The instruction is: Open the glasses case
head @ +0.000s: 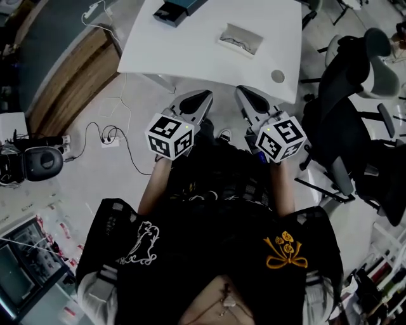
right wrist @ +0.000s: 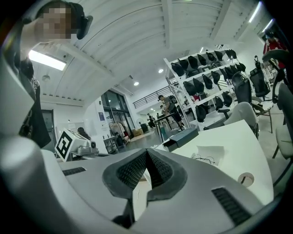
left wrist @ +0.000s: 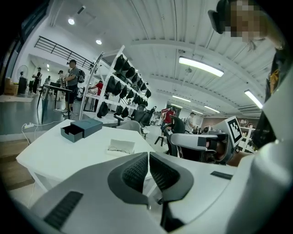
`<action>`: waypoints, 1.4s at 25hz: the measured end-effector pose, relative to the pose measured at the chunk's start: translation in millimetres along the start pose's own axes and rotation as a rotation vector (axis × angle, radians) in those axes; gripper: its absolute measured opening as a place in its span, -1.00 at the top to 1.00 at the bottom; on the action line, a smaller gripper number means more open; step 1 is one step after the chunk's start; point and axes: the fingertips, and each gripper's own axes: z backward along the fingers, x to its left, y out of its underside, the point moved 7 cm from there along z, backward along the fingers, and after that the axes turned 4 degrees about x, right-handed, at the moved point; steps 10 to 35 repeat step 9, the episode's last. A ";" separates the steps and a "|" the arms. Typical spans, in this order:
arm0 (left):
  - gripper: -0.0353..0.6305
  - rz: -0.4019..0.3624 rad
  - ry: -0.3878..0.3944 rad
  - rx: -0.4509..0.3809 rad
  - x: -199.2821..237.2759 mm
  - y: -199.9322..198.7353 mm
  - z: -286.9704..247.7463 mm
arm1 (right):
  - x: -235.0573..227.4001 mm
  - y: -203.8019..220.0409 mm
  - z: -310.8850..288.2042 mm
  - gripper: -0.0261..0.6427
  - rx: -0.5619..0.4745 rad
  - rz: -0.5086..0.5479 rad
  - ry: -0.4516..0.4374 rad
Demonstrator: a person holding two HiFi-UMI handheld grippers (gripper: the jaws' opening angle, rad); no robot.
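A dark glasses case (head: 174,11), a box with its drawer slid partly out, lies at the far left of the white table (head: 190,54); it also shows in the left gripper view (left wrist: 81,129) and the right gripper view (right wrist: 181,137). A pair of glasses on a white cloth (head: 240,39) (left wrist: 121,146) (right wrist: 204,155) lies to its right. My left gripper (head: 204,96) (left wrist: 149,155) and right gripper (head: 243,92) (right wrist: 147,153) hover side by side at the table's near edge, well short of the case. Both are shut, pads together, with nothing between them.
A round cable hole (head: 277,76) sits at the table's near right corner. A black office chair (head: 355,127) stands to the right. A power strip with cables (head: 110,139) lies on the floor at left, beside a dark bag (head: 38,162). Shelves and people stand far behind.
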 end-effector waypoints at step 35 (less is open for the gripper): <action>0.81 -0.003 0.022 0.012 1.6 -6.4 -9.5 | -4.8 -3.4 -2.4 0.88 0.022 0.011 0.013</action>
